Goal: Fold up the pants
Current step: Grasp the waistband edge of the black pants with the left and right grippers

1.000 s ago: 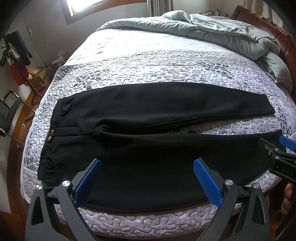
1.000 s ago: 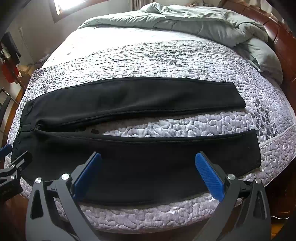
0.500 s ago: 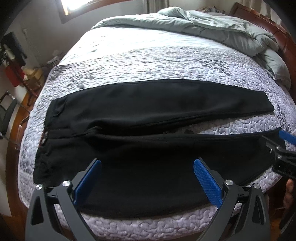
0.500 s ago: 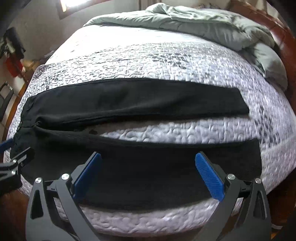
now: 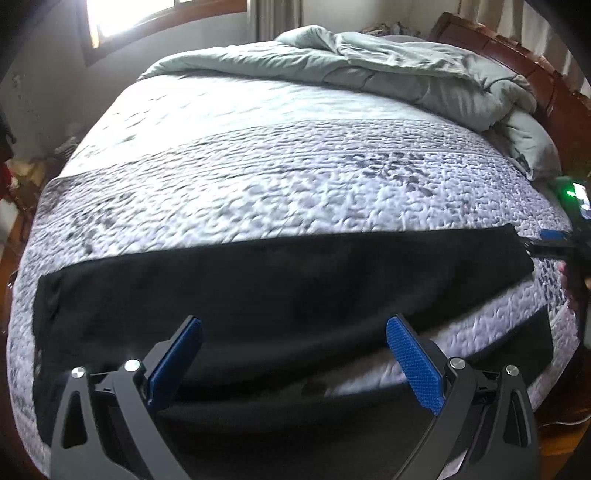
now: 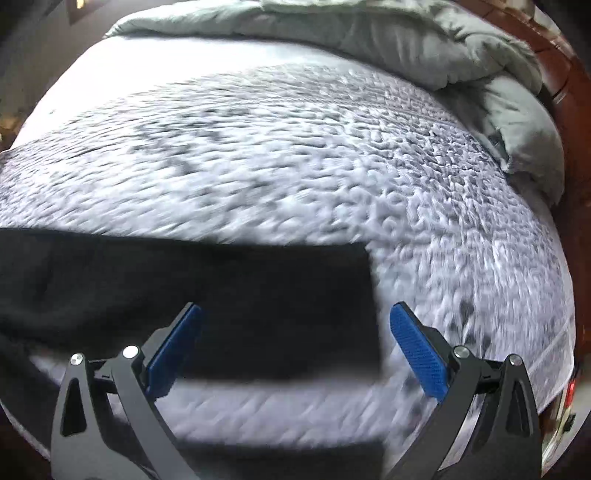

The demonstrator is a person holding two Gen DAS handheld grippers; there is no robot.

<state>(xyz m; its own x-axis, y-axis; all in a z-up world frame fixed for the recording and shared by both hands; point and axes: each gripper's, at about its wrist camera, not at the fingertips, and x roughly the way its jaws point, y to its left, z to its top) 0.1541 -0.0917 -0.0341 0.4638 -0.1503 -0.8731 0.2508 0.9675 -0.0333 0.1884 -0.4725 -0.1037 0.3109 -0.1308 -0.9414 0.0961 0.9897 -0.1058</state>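
Black pants (image 5: pixel 258 291) lay flat across the near part of the bed, long axis running left to right, waist end at the left and leg ends at the right; the far leg stretched as a dark band to a squared hem, the near leg lay along the bed's front edge, with a strip of bedspread showing between them toward the right. Left gripper (image 5: pixel 295 365) hovered above the near leg, jaws spread wide, blue pads (image 5: pixel 173 362) holding nothing. Right gripper (image 6: pixel 295 354) was likewise parted and empty, poised over the far leg's hem (image 6: pixel 365 306); that view was motion-blurred. From the left camera the right gripper (image 5: pixel 554 247) appeared at the far right edge, just beside the hem. Quilted grey-white bedspread (image 5: pixel 280 184) covered the mattress. Grey-green comforter (image 5: pixel 388 70) lay bunched at the far end against a wooden headboard (image 5: pixel 517 66). Window (image 5: pixel 147 18) at upper left.
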